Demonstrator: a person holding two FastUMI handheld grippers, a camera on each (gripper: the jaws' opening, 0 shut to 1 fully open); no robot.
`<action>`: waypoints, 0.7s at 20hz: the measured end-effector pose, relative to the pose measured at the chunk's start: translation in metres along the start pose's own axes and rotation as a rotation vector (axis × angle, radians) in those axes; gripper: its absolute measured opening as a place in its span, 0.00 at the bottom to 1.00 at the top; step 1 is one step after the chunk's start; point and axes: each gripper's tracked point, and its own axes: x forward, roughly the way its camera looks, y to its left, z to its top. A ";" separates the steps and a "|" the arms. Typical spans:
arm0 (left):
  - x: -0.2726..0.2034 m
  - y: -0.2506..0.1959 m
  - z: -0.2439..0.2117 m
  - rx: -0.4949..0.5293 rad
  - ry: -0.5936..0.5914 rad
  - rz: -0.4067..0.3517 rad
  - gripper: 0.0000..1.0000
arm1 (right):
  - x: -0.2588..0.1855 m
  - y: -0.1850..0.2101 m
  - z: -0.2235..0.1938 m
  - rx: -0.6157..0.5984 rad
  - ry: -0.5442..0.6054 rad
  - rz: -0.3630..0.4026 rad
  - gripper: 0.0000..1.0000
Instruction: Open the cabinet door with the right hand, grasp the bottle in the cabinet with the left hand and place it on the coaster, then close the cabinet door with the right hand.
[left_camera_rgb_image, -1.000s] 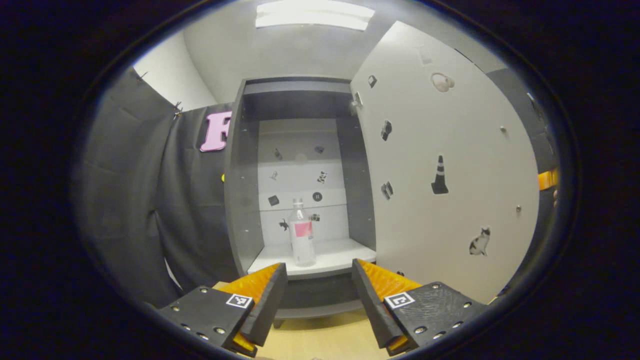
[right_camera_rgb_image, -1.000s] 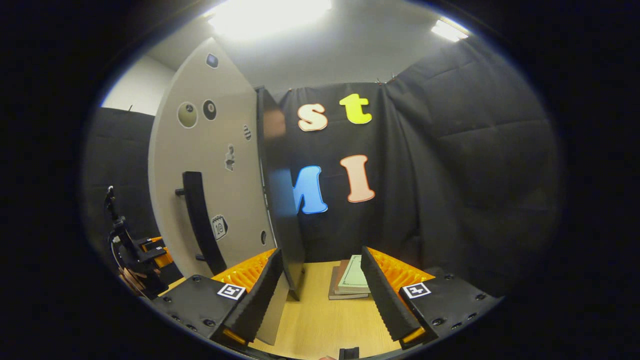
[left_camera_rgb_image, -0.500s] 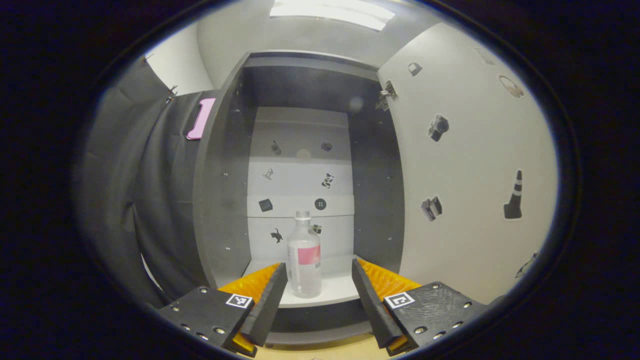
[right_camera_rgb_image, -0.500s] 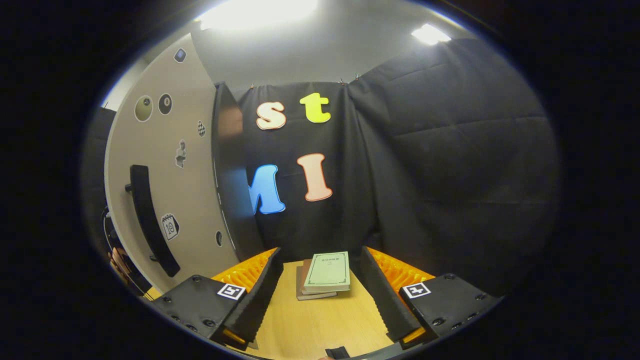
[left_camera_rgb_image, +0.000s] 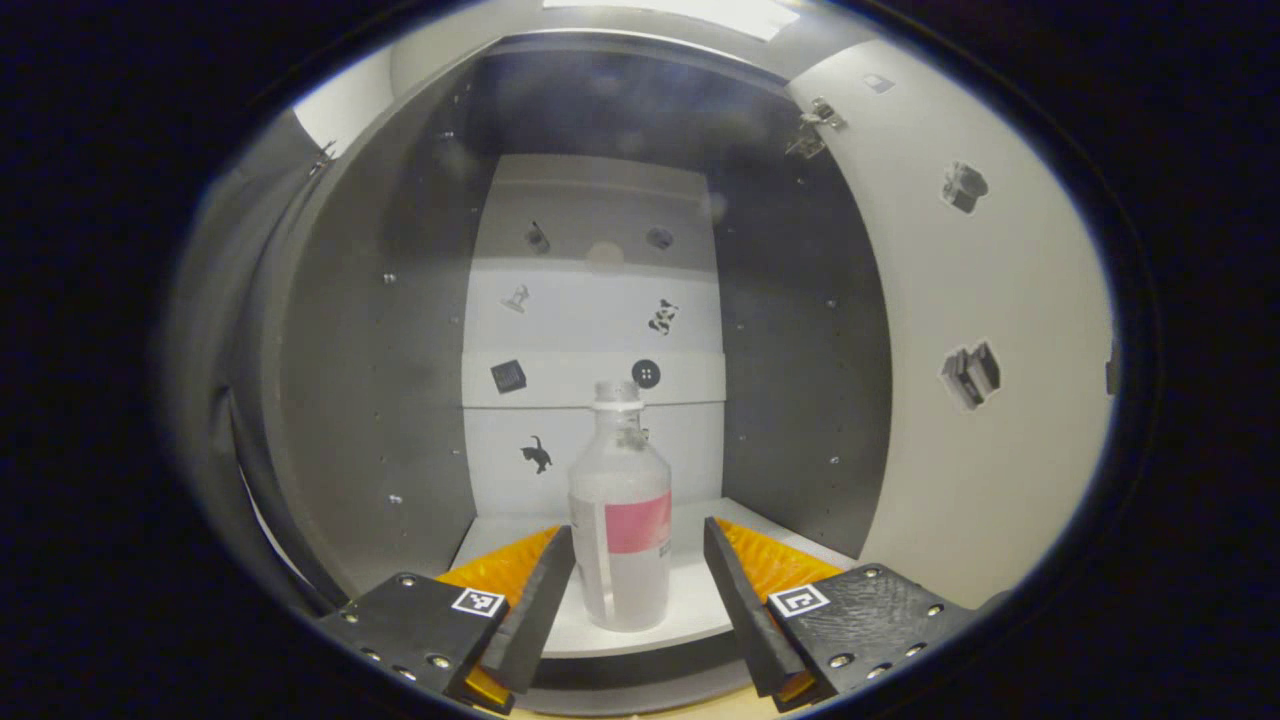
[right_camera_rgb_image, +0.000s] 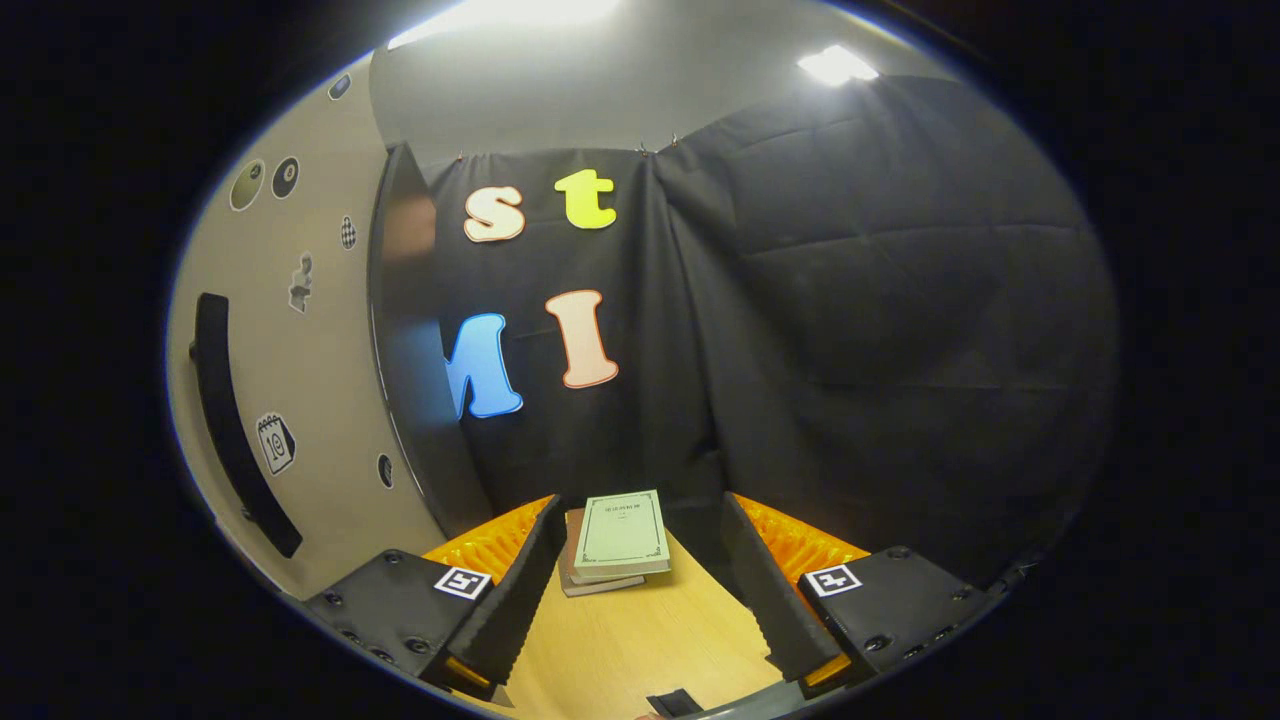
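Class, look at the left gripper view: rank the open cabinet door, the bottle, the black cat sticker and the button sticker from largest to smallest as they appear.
1. Cabinet door, largest by far, though it stands nearer the camera.
2. Bottle.
3. Black cat sticker and button sticker look about alike; too close to rank.

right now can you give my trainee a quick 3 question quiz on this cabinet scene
1. True or false: the left gripper is shut on the bottle.
2. Where does the bottle stand? A) on a coaster B) on the cabinet's white shelf C) on the books
3. Fill in: the cabinet door is ____.

Key:
1. False. Its fingers are spread, with gaps either side of the bottle.
2. B
3. open
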 end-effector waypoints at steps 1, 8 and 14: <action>0.005 0.002 -0.003 -0.007 0.008 0.000 0.79 | 0.001 0.001 -0.002 -0.003 0.006 -0.007 0.98; 0.027 0.011 -0.013 0.008 0.014 -0.013 0.81 | 0.010 0.011 -0.010 -0.034 0.040 -0.032 0.98; 0.027 0.014 -0.011 -0.021 -0.002 -0.028 0.74 | 0.011 0.015 -0.010 -0.047 0.040 -0.022 0.98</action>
